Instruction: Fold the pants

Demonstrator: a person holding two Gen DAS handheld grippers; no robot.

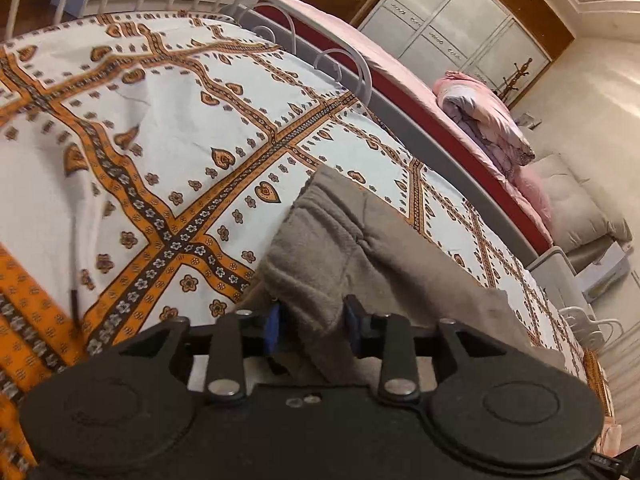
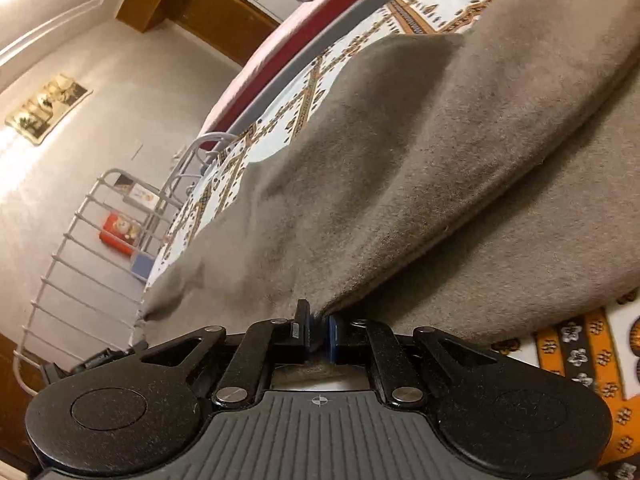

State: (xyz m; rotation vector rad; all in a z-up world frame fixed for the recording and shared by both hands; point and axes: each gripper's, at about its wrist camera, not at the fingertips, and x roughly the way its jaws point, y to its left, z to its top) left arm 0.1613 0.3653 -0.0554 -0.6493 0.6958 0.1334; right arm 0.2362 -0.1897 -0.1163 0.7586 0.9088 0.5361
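Observation:
Grey fleece pants point(image 1: 344, 240) lie on a bed covered with a white and orange patterned sheet point(image 1: 168, 128). In the left wrist view my left gripper point(image 1: 313, 322) is low over the waist end. Its blue pads point(image 1: 273, 322) stand apart with a fold of the grey cloth between them, and the cloth looks loose rather than pinched. In the right wrist view the pants point(image 2: 420, 152) are doubled over, one layer on another. My right gripper point(image 2: 319, 334) sits at the edge of the upper layer. Its pads point(image 2: 333, 336) are a narrow gap apart, with the cloth edge at their tips.
A white metal bed rail point(image 1: 332, 60) runs along the far side of the bed, and a second bed with pink bedding point(image 1: 484, 120) stands beyond it. White rail bars point(image 2: 80, 248) stand at the bed's end, with the floor point(image 2: 100, 128) and small boxes point(image 2: 120, 230) behind them.

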